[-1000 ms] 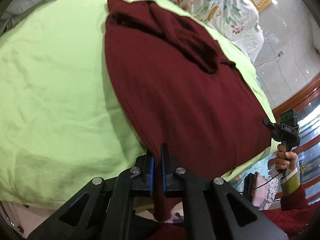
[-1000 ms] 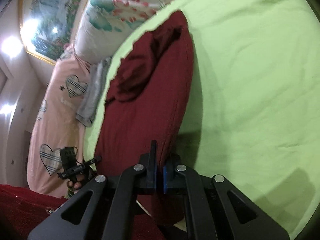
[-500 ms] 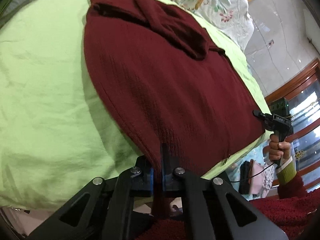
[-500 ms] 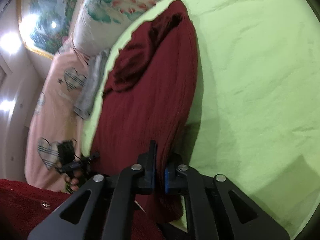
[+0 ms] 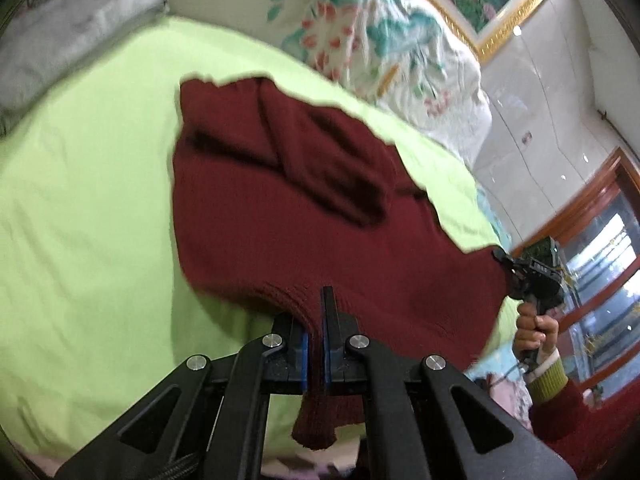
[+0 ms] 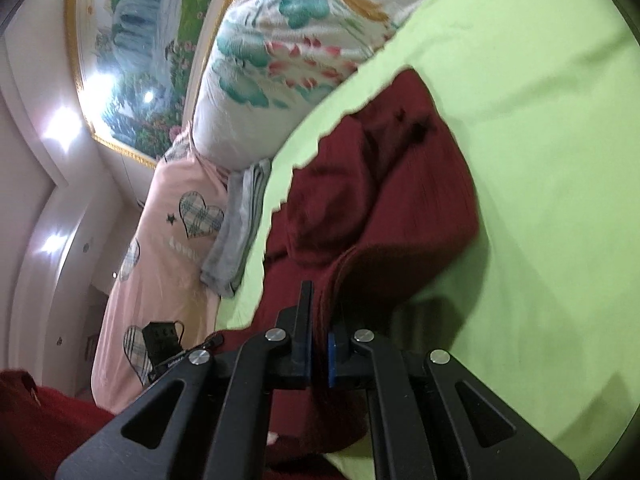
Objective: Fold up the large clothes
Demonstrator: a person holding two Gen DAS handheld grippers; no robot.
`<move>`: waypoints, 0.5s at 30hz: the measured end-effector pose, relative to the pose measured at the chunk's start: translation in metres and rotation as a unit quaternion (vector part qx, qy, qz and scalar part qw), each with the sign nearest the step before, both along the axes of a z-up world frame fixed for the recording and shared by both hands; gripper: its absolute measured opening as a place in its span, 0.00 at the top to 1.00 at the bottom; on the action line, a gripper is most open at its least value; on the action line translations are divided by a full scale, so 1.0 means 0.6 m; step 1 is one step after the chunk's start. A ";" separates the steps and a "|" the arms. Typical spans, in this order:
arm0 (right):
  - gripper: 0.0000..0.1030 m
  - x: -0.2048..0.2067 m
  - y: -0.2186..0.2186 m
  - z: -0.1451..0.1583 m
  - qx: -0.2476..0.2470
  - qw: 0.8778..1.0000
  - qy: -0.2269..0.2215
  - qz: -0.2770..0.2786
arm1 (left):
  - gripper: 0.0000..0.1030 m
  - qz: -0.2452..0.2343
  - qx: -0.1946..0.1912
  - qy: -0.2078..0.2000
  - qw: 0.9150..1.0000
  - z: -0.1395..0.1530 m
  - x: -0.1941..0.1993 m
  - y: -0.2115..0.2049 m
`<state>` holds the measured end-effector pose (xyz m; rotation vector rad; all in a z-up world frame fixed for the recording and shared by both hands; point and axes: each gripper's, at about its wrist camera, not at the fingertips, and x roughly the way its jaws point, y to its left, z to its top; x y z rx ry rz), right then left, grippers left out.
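A dark red knitted sweater [image 5: 288, 208] lies on a light green bed sheet [image 5: 80, 208], its sleeves folded over the chest. My left gripper [image 5: 315, 320] is shut on one bottom hem corner, which is lifted and curled over the body. My right gripper [image 6: 318, 320] is shut on the other hem corner of the sweater [image 6: 384, 208], also raised. The right gripper [image 5: 532, 276] and its hand show at the right edge of the left wrist view. The left gripper [image 6: 168, 348] shows at lower left in the right wrist view.
A floral quilt [image 6: 288, 40] is piled at the head of the bed. Folded grey clothes [image 6: 240, 220] lie beside it, also in the left wrist view [image 5: 68, 28]. A pink quilt with hearts [image 6: 168, 240] lies past the sheet's edge. A wooden cabinet [image 5: 600, 248] stands at right.
Both grippers have lifted the hem and carried it forward toward the collar end. The lower part of the sweater now bulges and folds over itself.
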<state>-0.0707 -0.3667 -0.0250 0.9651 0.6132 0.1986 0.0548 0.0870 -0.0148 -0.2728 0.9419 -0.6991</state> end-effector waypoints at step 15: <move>0.95 0.326 -0.141 0.019 -0.022 0.996 0.037 -0.074 | 0.97 0.112 0.000 -0.056 0.992 0.048 0.349 -0.067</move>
